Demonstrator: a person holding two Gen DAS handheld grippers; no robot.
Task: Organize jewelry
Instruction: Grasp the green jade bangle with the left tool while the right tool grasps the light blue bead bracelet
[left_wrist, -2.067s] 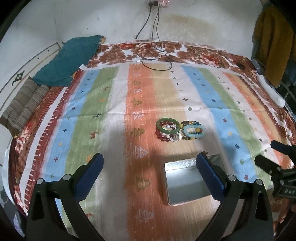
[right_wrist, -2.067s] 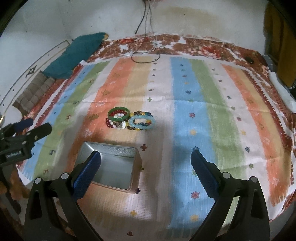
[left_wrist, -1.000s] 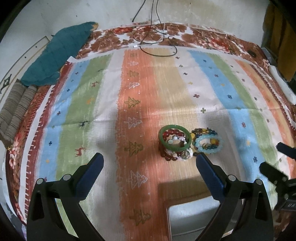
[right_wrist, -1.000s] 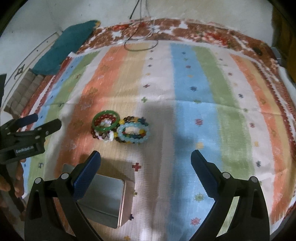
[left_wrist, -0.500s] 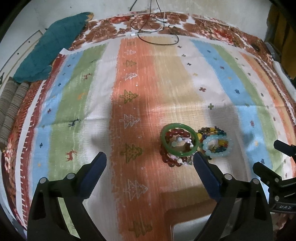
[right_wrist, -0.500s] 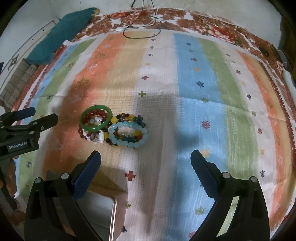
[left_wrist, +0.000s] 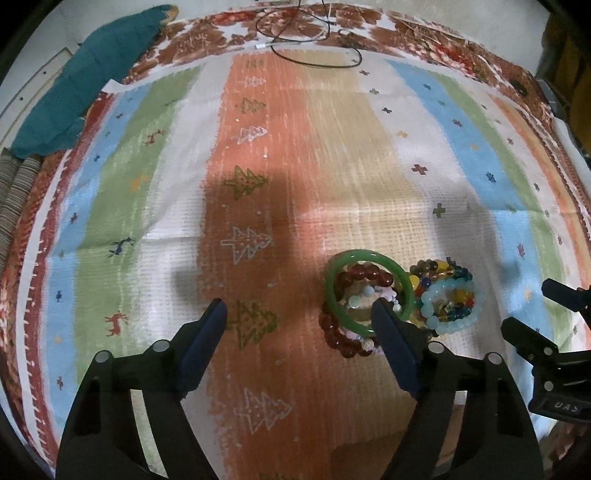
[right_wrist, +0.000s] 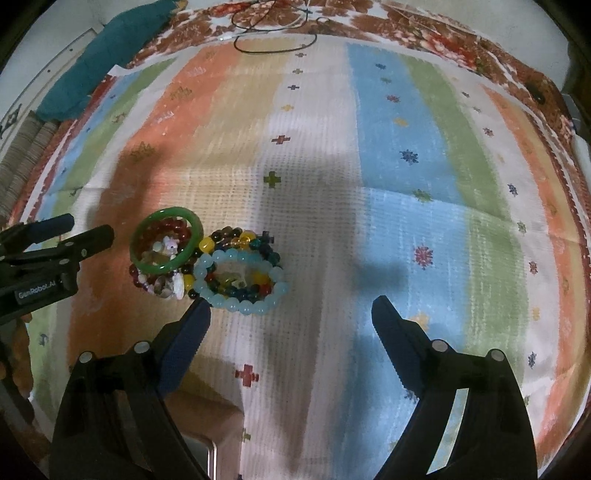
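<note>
A heap of bracelets lies at the lower right of the left wrist view: one smooth green bangle (left_wrist: 369, 291) on top, one dark red bead strand (left_wrist: 341, 332), one pale blue bead bracelet (left_wrist: 452, 304) and one multicoloured strand (left_wrist: 437, 271). The left gripper (left_wrist: 299, 314) and the right gripper (right_wrist: 291, 314) have just been closing, still spread and grasping nothing.

Green bangle (left_wrist: 369, 293) lies flat atop dark red bead bracelet (left_wrist: 338, 334) and small pale-bead strand (right_wrist: 168, 247), on orange stripe of cloth. Just beside it, touching, pale blue bead bracelet (right_wrist: 242, 282) lies flat over multicoloured bead bracelet (right_wrist: 236, 240) with yellow, dark teal and brown beads. All heaped in one tight cluster
</note>
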